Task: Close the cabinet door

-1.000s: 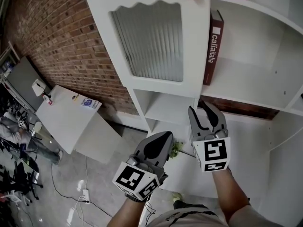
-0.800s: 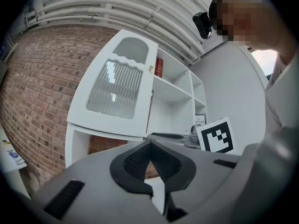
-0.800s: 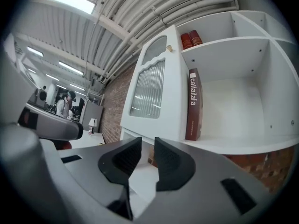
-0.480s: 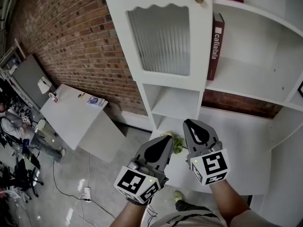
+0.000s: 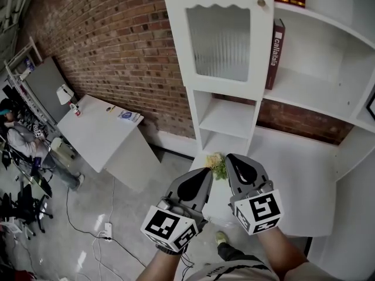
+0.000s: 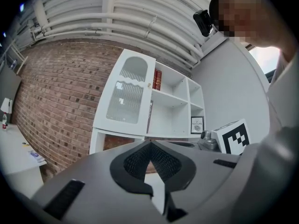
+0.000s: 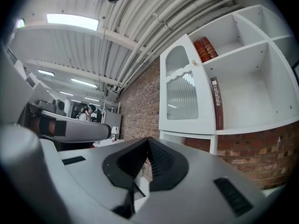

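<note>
The white cabinet door (image 5: 225,40) with ribbed glass and a brass knob (image 5: 261,3) stands swung out from the shelf unit, and the shelf with a dark red book (image 5: 273,54) shows beside it. The door also appears far off in the left gripper view (image 6: 125,99) and the right gripper view (image 7: 182,94). My left gripper (image 5: 205,172) and right gripper (image 5: 231,158) hover low in front of the unit, well short of the door, side by side. Both are shut with nothing between the jaws, as their own views show for the left gripper (image 6: 150,146) and the right gripper (image 7: 147,141).
A white desk surface (image 5: 293,174) lies under the shelves with a small green plant (image 5: 218,165) at its near corner. A tilted white table (image 5: 96,130) stands left by the brick wall (image 5: 117,45). A seated person (image 5: 23,139) and floor cables (image 5: 105,233) are further left.
Both grippers have drawn back from the cabinet, which now looks smaller and farther. The right gripper's jaws, open a second ago, have shut on nothing.
</note>
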### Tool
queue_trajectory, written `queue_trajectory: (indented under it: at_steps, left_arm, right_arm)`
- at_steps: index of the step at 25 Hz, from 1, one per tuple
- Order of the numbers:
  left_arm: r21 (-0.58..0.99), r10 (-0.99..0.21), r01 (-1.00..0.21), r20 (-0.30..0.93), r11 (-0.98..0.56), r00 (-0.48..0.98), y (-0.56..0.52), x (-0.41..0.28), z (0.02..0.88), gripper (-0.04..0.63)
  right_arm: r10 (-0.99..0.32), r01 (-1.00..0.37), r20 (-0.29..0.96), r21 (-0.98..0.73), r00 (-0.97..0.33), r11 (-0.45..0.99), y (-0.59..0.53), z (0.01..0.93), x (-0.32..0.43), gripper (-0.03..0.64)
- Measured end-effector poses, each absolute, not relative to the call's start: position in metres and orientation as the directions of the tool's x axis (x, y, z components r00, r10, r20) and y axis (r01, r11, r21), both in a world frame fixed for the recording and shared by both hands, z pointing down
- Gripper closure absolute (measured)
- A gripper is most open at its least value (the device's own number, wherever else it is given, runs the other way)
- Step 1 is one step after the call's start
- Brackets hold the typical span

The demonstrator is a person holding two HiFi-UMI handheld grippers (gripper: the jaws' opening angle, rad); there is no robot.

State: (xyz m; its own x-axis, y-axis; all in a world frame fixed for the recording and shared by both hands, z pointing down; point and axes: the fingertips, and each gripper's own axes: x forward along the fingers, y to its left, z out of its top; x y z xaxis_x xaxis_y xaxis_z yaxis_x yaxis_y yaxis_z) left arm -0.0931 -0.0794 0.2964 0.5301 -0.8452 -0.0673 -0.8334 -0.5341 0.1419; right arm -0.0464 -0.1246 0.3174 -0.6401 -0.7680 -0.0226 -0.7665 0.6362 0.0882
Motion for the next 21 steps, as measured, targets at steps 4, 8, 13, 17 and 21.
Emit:
queue_trajectory:
  at_steps: [4,8,13,17,21]
  left_arm:
    - [0.141,-0.849,-0.838,-0.072,-0.528,0.523,-0.048,-0.103,0.295,0.586]
    - [0.136,-0.853,-0.843,-0.082,-0.521,0.515,-0.021,-0.11,0.299,0.586]
    - [0.134,-0.849,-0.839,-0.096,-0.528,0.519,0.009,-0.108,0.29,0.586]
    - [0.127,-0.847,-0.837,-0.111,-0.532,0.521,0.029,-0.112,0.287,0.586]
    - [0.125,-0.852,-0.843,-0.109,-0.522,0.512,0.039,-0.121,0.278,0.586]
  right_arm:
    - [-0.758,-0.757,-0.028,0.081,-0.652,0.648,-0.092,0.315,-0.058,0.6]
    - [-0.752,-0.751,-0.033,0.08,-0.659,0.655,-0.064,0.321,-0.065,0.6]
    - [-0.747,-0.747,-0.037,0.091,-0.663,0.658,-0.033,0.311,-0.065,0.6]
    - [-0.75,-0.75,-0.041,0.087,-0.66,0.656,-0.013,0.307,-0.069,0.6]
    - [-0.742,-0.743,-0.044,0.085,-0.669,0.664,-0.003,0.3,-0.077,0.6]
